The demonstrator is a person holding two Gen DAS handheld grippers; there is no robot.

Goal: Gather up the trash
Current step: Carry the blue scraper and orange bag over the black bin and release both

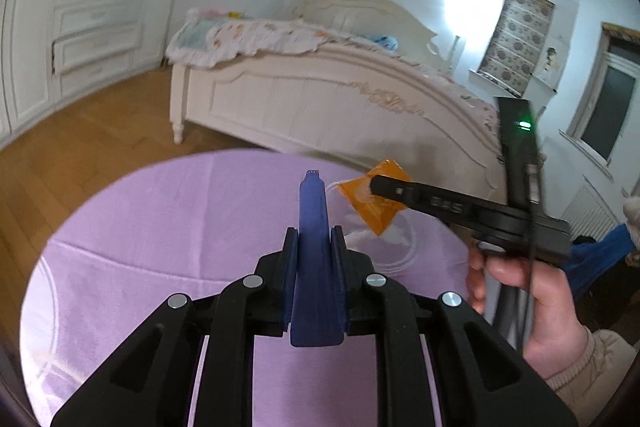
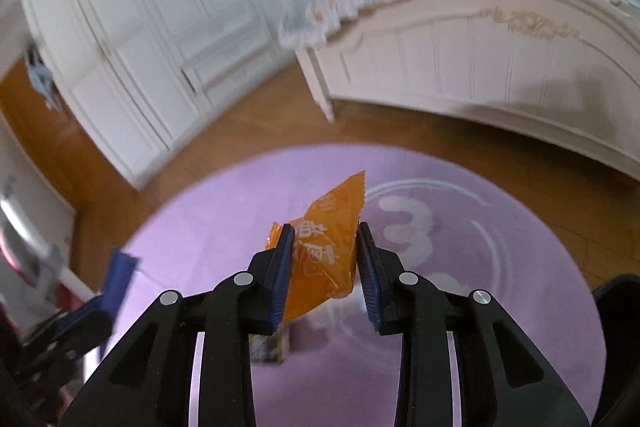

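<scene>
Right tongs (image 2: 325, 259): crinkled orange wrapper (image 2: 328, 251)

A round rug (image 2: 500, 287) lies on the floor (image 2: 248, 135) in the near part of the room. Beyond it, to the right, stands a bed (image 1: 320, 99) with bedding (image 1: 248, 39) on top. A wardrobe (image 2: 132, 39) lines the far left wall. Above the rug, a wrapper (image 2: 328, 247) sits between the right gripper's (image 2: 326, 263) fingers, with a flat packet (image 1: 314, 227) between the left gripper's (image 1: 314, 251) fingers to its left.
</scene>
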